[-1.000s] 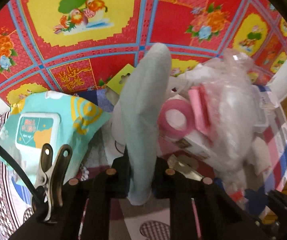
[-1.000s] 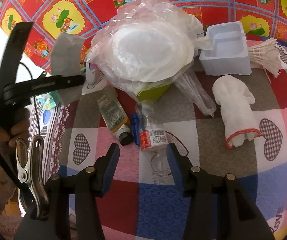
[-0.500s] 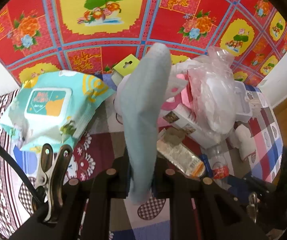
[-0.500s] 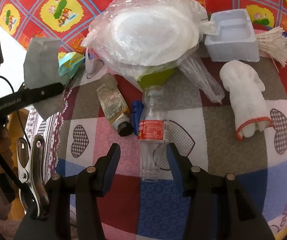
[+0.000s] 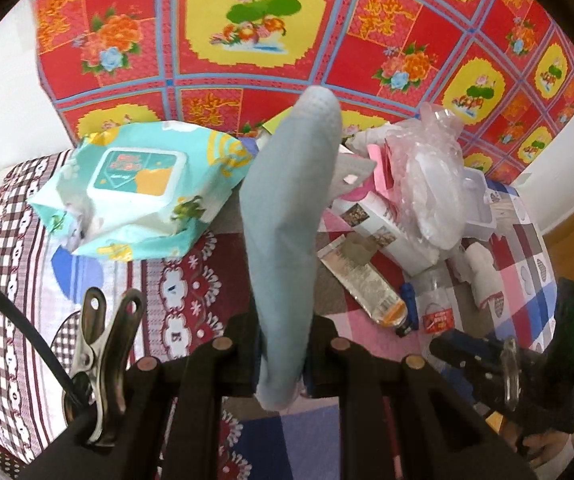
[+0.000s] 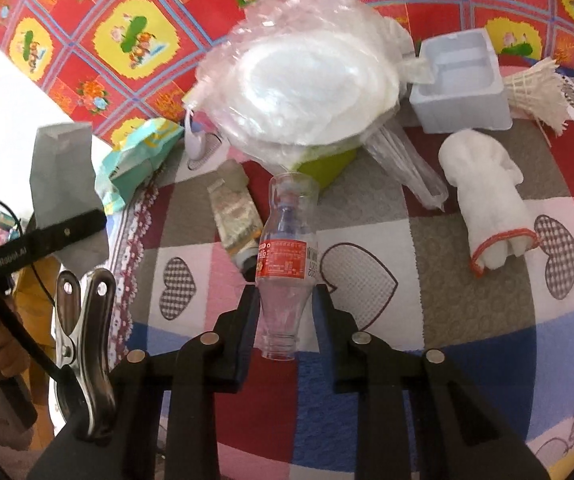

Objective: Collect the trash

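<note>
Closing around an empty clear plastic bottle with a red label, the right gripper is bringing its two black jaws in on the bottle's lower body, neck end pointing back toward the camera; whether the pads are pressing yet is hard to tell. The bottle is lying on a patchwork cloth with heart patches, just beside a flattened tube with a dark cap. Beyond it, a bag of white foam plates is sitting next to a white foam tray, with a white work glove lying apart toward the right edge.

The left gripper is pinching a pale grey-blue folded cloth, jaws nearly together, holding it up above the bedding. A teal pack of wet wipes is resting below and to its left.
</note>
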